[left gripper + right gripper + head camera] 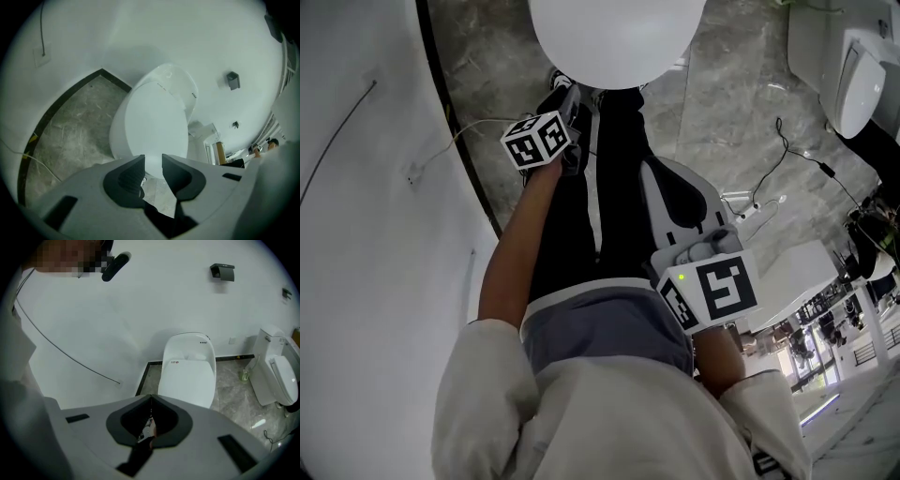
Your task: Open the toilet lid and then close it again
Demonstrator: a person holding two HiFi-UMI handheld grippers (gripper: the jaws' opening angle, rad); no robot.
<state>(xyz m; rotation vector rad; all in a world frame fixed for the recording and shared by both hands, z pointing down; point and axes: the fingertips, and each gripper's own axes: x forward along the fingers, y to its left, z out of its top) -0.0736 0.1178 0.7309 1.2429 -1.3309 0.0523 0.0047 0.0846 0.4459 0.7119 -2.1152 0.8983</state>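
Currently the left gripper (153, 160) has its jaws spread with a clear gap. Nothing sits between them, and the gap lines up with the front edge of the lid (150, 119), near it but not touching. The right gripper (151, 397) has its jaws pressed together on nothing and hangs back, well apart from the toilet (187, 376).

The lid lies flat and down on the bowl, directly ahead of the person. Judgement: either the opening step has not begun or the closing is just done; the frames do not settle which. If opening is in hand, the next move calls for bringing the left jaws onto the lid's front lip, pinching it, and swinging it up and back on its hinge.

Surroundings: the person's legs (614, 178) stand close to the bowl's front. A white wall (140, 37) curves behind and to the left, with a thin cable (61, 350) running across it. A second toilet (276, 376) stands to the right, well apart. A cord (792, 159) trails on the marble floor (70, 131). Nothing blocks the lid's path.
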